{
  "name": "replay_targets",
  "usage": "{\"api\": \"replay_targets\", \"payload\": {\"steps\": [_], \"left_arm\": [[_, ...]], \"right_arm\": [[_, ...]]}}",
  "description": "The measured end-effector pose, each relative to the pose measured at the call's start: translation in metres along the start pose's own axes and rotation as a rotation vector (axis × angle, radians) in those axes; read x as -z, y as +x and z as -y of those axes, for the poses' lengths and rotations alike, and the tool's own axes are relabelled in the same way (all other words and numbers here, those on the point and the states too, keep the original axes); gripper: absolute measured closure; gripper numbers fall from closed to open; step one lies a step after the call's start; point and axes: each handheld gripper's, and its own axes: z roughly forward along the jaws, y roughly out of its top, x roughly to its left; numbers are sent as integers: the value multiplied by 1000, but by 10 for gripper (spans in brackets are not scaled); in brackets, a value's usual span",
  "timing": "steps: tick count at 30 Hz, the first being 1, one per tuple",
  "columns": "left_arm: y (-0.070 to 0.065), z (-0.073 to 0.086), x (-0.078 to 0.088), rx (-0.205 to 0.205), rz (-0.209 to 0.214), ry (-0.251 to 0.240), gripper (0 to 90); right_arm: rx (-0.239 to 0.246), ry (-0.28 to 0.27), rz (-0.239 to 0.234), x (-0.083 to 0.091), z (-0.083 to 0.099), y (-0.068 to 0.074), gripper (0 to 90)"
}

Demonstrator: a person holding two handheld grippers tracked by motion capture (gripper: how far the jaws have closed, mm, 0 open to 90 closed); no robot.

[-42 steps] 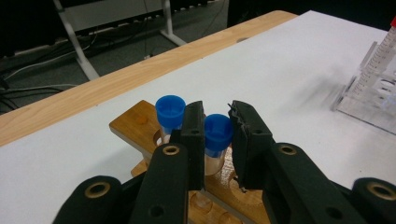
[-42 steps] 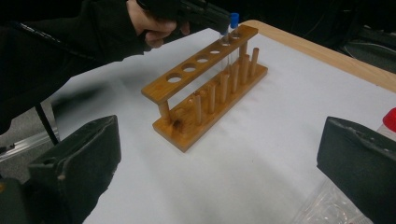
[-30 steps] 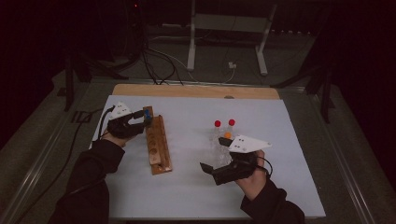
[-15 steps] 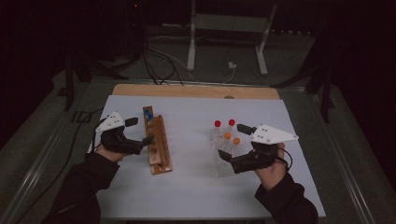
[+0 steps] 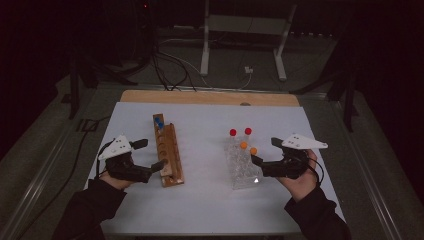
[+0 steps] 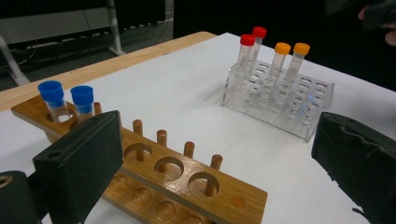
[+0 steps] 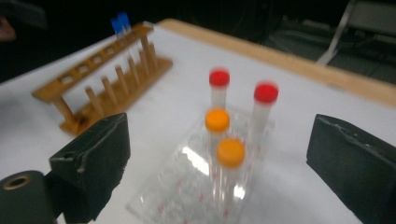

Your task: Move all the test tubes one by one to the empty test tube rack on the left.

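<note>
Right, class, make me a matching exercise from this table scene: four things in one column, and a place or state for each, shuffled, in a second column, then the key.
Things
1. blue-capped tubes
2. orange-capped tubes
3. left gripper
4. red-capped tubes

Places or states
A. in the clear rack, on the side nearer the right gripper
B. jaws open, beside the wooden rack
C. at the far end of the wooden rack
D. in the clear rack, behind the orange pair

Pairs: 1-C, 2-A, 3-B, 4-D
</note>
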Motion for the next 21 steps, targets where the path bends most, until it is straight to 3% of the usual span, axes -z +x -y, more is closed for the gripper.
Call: {"api": "replay_targets", "payload": {"steps": [9,17,21], "left_arm": [[-2,1,2,-1,2,-4,29],[-2,3,0,0,3,8,29],[-2,3,0,0,2,7,29]], "right_arm": [[-31,108,38,-21,29,-13,317],[-1,186,30,-39,35,-13,558],[13,197,25,-45,34,-12,621]]}}
